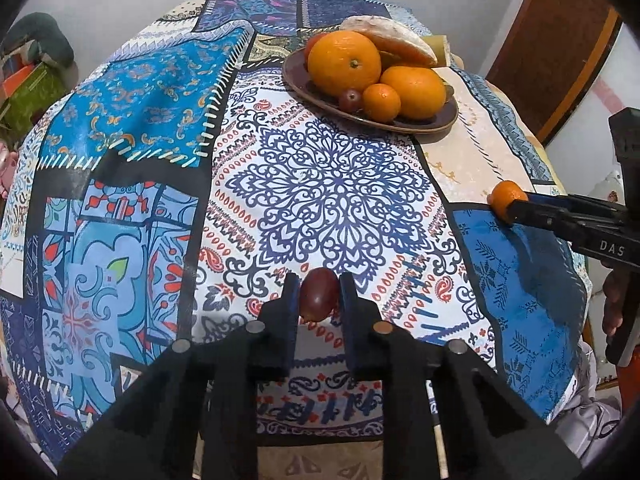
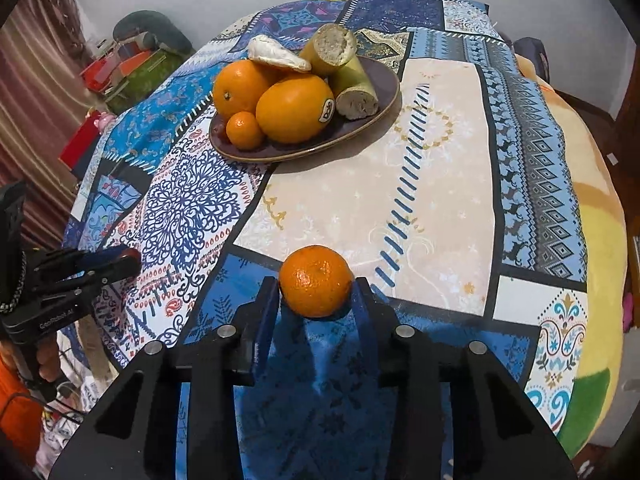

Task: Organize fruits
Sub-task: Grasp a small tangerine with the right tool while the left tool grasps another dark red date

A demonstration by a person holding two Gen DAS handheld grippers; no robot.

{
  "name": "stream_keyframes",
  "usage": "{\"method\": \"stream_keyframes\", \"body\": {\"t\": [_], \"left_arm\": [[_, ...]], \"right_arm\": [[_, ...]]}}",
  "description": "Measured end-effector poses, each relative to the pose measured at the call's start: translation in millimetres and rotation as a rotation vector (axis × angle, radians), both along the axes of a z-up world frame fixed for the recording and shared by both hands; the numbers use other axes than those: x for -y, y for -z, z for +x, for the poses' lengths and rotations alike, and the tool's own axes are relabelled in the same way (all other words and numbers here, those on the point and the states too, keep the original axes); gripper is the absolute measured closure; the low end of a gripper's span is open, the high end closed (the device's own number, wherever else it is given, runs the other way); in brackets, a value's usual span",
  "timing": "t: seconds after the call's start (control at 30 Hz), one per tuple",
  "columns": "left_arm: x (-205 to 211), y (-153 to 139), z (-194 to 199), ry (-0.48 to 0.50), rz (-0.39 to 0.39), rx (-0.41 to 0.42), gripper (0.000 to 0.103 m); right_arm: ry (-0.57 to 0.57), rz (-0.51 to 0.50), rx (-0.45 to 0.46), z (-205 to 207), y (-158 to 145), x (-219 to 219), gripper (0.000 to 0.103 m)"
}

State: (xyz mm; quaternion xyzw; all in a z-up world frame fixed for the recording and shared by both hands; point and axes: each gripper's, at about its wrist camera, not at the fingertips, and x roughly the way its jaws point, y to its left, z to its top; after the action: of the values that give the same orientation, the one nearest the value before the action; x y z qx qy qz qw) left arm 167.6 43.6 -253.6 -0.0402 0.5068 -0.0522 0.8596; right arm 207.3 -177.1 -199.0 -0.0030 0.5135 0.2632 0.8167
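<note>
In the left wrist view my left gripper [image 1: 319, 280] is shut on a small dark red plum [image 1: 319, 296] just above the patterned tablecloth [image 1: 328, 184]. My right gripper [image 2: 316, 286] is shut on a small mandarin [image 2: 316, 280] low over a blue patch of cloth. It also shows at the right edge of the left wrist view, where the right gripper [image 1: 510, 208] holds the mandarin [image 1: 502, 196]. The left gripper [image 2: 128, 260] appears at the left of the right wrist view. A brown plate [image 1: 420, 126] [image 2: 280, 156] at the back carries two big oranges [image 1: 344, 62], a small mandarin and a dark red fruit.
The plate also holds yellow-green cut pieces [image 2: 352, 84] and a pale wedge [image 2: 276, 54]. Boxes and clutter [image 2: 132, 64] lie beyond the table's left side. A wooden door [image 1: 560, 48] stands at the right, and a yellow blanket [image 2: 600, 260] hangs by the table's right edge.
</note>
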Motion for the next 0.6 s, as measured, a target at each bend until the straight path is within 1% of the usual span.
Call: {"method": "stream_keyframes", "body": {"t": [0.13, 0.27, 0.4, 0.6], "left_arm": [[-2, -2, 5, -0.003, -0.012, 0.002, 0.084], [-4, -9, 13, -0.004, -0.015, 0.019, 0.084], [1, -21, 23, 0.007, -0.015, 0.050, 0.084], [13, -43, 54, 0.041, -0.007, 0.111, 0.084]], "right_arm": [[-0.002, 0.019, 0.009, 1, -3, 2, 0.069], [0.002, 0.020, 0.044, 4, -11, 1, 0.069], [0.003, 0.012, 0.093, 9, -22, 0, 0.069], [0.009, 0.009, 0.145, 22, -34, -2, 0.069]]}}
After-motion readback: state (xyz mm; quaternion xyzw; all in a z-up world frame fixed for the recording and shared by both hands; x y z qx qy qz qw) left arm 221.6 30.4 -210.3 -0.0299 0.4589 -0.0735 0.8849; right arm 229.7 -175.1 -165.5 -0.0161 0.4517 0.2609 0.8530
